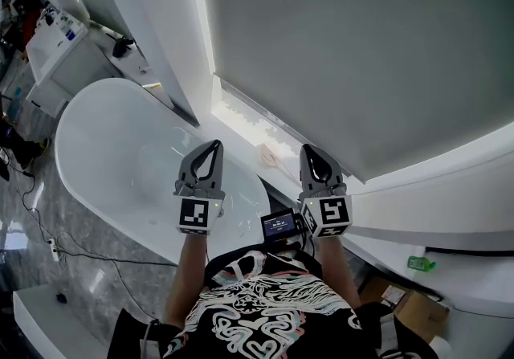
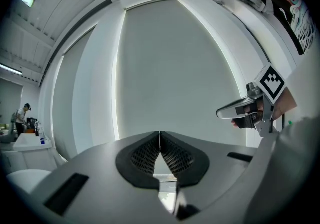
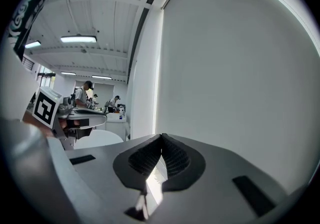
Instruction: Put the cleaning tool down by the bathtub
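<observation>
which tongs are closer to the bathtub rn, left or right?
Left. In the head view, the left tongs are held up over the bathtub at its near end. The right tongs are raised alongside, off past that end and clear of the tub.

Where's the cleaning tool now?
Head view: the pinkish cleaning tool lies on the window ledge beside the bathtub, between the left gripper and right gripper.

cleaning tool point(image 1: 270, 158): pale pink, lying on window ledge | bathtub point(image 1: 96, 140): white, oval, just beside it
</observation>
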Available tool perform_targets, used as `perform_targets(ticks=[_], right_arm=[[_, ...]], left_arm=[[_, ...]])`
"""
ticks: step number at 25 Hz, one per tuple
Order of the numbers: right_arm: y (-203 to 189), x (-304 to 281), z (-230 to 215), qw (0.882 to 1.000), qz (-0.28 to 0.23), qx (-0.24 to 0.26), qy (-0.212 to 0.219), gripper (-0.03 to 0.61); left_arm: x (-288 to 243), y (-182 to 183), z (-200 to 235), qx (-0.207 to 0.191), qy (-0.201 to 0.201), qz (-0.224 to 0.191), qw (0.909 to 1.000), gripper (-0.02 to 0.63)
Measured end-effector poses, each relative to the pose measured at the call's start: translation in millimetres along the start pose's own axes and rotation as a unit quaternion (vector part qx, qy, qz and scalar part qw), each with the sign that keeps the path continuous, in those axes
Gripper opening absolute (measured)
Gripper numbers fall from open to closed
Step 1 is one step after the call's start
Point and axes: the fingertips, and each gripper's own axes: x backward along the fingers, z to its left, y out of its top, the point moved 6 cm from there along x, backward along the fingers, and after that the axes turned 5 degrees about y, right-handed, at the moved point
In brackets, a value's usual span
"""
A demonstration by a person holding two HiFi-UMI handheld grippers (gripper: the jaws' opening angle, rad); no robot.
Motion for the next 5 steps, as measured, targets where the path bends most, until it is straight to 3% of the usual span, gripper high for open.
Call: perform_targets(ticks=[5], right_arm=[[0.4,-5.2,-1.4,1.000,0.003,0.002,0.004,0.028]], left_arm=[[-5.6,-2.6,-2.3,0.005,-0.013,0.001,0.9999,0.018]])
